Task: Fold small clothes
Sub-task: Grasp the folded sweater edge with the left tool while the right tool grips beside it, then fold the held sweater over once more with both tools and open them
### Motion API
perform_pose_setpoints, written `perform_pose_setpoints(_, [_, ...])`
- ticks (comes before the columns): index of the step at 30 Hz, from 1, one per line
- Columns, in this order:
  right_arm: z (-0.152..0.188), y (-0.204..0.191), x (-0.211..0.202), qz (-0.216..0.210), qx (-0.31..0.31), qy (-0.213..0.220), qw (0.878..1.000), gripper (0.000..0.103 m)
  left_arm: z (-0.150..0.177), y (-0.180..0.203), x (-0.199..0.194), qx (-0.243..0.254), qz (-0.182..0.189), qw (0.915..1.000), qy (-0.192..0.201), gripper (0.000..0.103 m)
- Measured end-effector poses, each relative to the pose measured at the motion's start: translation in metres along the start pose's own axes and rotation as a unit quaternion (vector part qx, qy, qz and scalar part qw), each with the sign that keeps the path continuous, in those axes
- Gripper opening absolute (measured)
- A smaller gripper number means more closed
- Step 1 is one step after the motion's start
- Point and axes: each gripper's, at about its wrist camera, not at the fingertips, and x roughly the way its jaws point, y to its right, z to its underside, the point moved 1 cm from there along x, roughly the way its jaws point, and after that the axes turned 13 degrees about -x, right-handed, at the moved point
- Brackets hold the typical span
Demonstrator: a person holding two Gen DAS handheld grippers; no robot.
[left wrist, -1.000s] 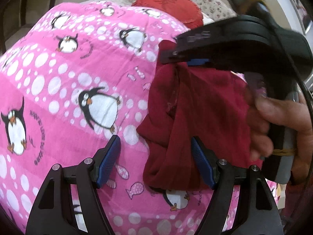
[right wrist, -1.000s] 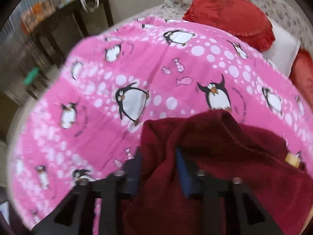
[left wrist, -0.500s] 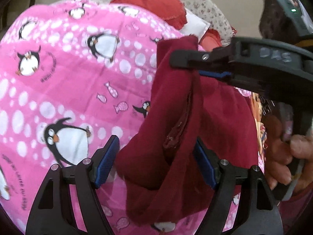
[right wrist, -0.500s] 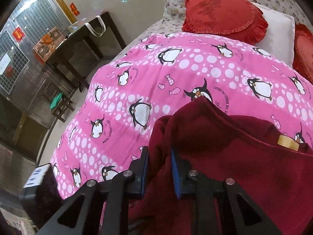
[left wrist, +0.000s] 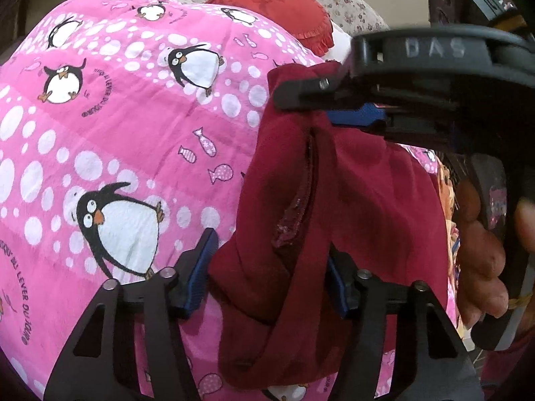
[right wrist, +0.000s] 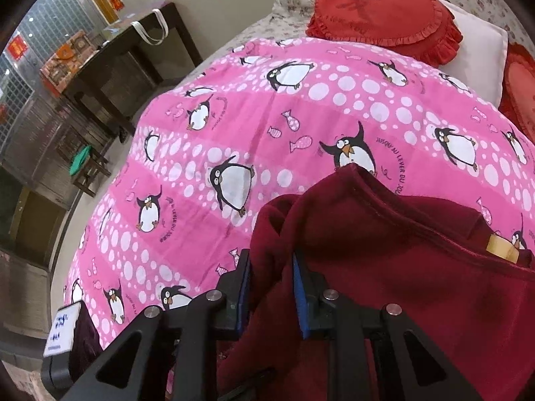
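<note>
A small dark red garment (left wrist: 361, 200) hangs in the air above a pink penguin-print blanket (left wrist: 117, 140). In the left wrist view the right gripper (left wrist: 317, 95) comes in from the upper right and is shut on the garment's top edge. My left gripper (left wrist: 271, 274) is open, its blue pads on either side of the hanging lower folds. In the right wrist view the right gripper (right wrist: 271, 287) pinches the garment (right wrist: 401, 284), which drapes to the right and shows a tan label (right wrist: 501, 250).
The pink blanket (right wrist: 267, 127) covers a bed. A red heart cushion (right wrist: 384, 10) and a white pillow (right wrist: 478, 43) lie at the head, with a second red cushion (right wrist: 521, 87) to the right. A dark wooden table (right wrist: 127, 53) stands off the bed's left side.
The right gripper has lifted the garment higher off the blanket. The garment now hangs between the left gripper's open fingers, which have come closer around its lower folds.
</note>
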Motion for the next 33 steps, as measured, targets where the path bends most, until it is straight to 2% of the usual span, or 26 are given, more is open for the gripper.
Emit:
perform_pose_setpoints(2, [-0.001, 0.003, -0.004, 0.008, 0.018, 0.005, 1.0, 0.055, 0.004, -0.007, -0.006, -0.008, 0.008, 0.9999, 0.0, 0.05])
perform_pose_setpoints(4, [-0.002, 0.005, -0.009, 0.025, 0.031, 0.014, 0.999, 0.064, 0.008, -0.008, -0.006, -0.015, 0.015, 0.9998, 0.0, 0.047])
perform_pose_setpoints(7, [-0.004, 0.004, -0.003, 0.026, 0.034, 0.003, 0.999, 0.065, 0.011, -0.009, -0.009, -0.016, 0.016, 0.9997, 0.004, 0.045])
perform_pose_setpoints(9, [-0.005, -0.002, 0.011, 0.031, 0.02, -0.025, 0.999, 0.065, 0.013, -0.007, -0.009, -0.013, 0.016, 0.9998, 0.005, 0.042])
perform_pose_setpoints(13, [-0.006, -0.013, 0.038, 0.07, -0.015, -0.064, 0.995, 0.067, 0.015, -0.002, -0.006, -0.004, 0.008, 1.0, 0.003, 0.04])
perform_pose_setpoints(15, [-0.003, -0.011, 0.039, 0.075, -0.019, -0.054, 0.996, 0.063, 0.015, -0.001, -0.006, -0.003, 0.007, 1.0, -0.002, 0.039])
perform_pose_setpoints(17, [0.001, -0.008, 0.031, 0.077, -0.021, -0.04, 0.996, 0.04, 0.014, 0.003, -0.007, -0.003, 0.009, 0.9999, -0.01, 0.035])
perform_pose_setpoints(19, [0.007, 0.0, 0.014, 0.043, -0.009, -0.012, 0.999, 0.025, 0.012, 0.011, -0.01, 0.006, 0.009, 0.9999, -0.012, 0.033])
perform_pose_setpoints(22, [0.016, 0.008, -0.014, 0.013, -0.005, 0.024, 1.0, 0.022, 0.014, 0.028, -0.02, 0.018, 0.015, 0.9997, -0.01, 0.032])
perform_pose_setpoints(33, [0.037, 0.029, -0.098, -0.005, -0.003, 0.087, 0.996, 0.02, 0.025, 0.113, -0.04, 0.075, 0.023, 0.9968, -0.016, 0.031])
